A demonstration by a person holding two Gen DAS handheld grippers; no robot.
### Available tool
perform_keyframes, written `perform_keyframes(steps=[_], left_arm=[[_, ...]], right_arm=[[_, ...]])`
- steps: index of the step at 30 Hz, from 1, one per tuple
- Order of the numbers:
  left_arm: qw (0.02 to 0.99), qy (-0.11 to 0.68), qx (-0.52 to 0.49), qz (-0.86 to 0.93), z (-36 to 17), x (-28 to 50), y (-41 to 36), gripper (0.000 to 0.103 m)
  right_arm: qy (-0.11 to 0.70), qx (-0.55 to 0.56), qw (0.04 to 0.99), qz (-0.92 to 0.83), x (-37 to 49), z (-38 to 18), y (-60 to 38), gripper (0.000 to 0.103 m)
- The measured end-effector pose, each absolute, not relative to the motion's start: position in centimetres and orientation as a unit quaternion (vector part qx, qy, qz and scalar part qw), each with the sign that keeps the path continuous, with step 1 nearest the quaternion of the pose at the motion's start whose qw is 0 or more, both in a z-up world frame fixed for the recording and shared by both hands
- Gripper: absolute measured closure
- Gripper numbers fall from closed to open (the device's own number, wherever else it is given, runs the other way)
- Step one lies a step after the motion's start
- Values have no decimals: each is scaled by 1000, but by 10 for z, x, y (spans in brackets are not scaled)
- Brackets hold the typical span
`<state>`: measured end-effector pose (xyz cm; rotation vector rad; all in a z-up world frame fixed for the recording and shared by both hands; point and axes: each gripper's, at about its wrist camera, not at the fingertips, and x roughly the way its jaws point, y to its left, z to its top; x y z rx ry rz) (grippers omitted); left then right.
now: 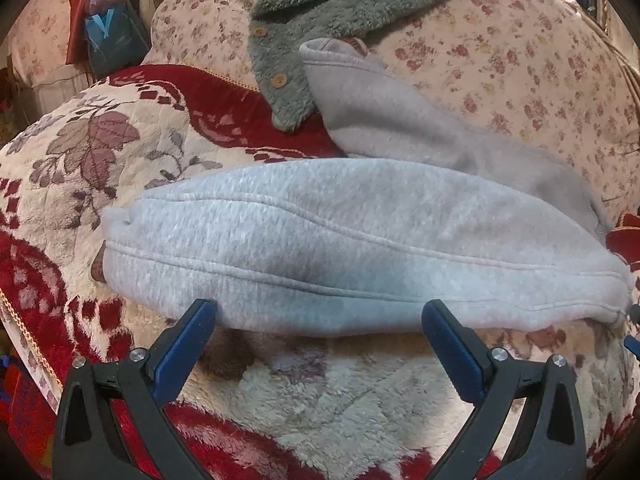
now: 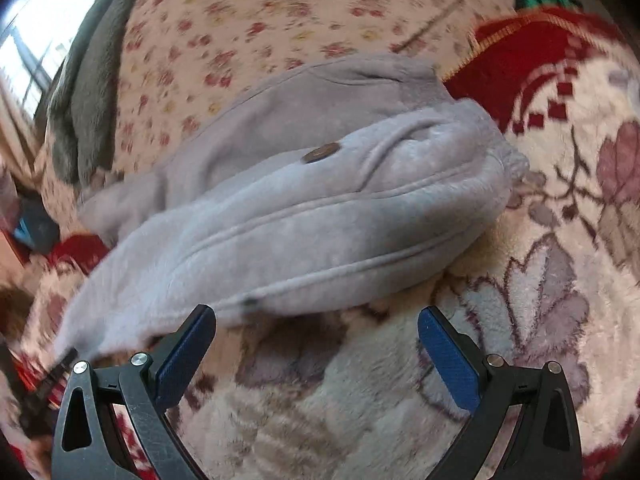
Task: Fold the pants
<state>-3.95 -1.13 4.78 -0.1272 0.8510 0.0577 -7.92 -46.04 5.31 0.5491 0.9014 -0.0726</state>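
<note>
Light grey fleece pants lie folded in a thick bundle on a red and cream floral blanket. In the left wrist view my left gripper stands open just in front of the bundle's near edge, nothing between its blue pads. The right wrist view shows the same pants from the other side, with a brown button on top. My right gripper is open too, its left fingertip touching or just short of the cloth's near hem.
A grey-green fuzzy cardigan with wooden buttons lies behind the pants on a flower-print quilt. A blue bag and clutter stand at the far left. A window shows at upper left of the right wrist view.
</note>
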Motion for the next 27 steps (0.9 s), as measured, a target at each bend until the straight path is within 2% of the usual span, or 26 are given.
perform_keyframes(steps=[7, 14, 20, 21, 22, 24, 27], left_arm=[[905, 416, -86, 37, 44, -33, -4, 0], [900, 419, -111, 38, 42, -32, 1, 0], [914, 378, -144, 25, 55, -47, 14, 0], [916, 370, -149, 25, 59, -50, 18, 0], [918, 364, -153, 25, 62, -52, 20, 0], [919, 358, -162, 23, 64, -55, 25, 0], [907, 380, -176, 27, 57, -51, 32, 0]], right_arm=[[406, 406, 819, -15, -85, 28, -507, 0], [394, 438, 808, -9, -59, 26, -520, 0], [361, 453, 815, -11, -48, 24, -527, 0], [357, 446, 821, -9, -48, 26, -525, 4], [355, 439, 825, -10, -48, 26, -524, 16], [352, 442, 825, -13, -47, 24, -526, 28], [349, 454, 820, -5, -45, 20, -531, 35]])
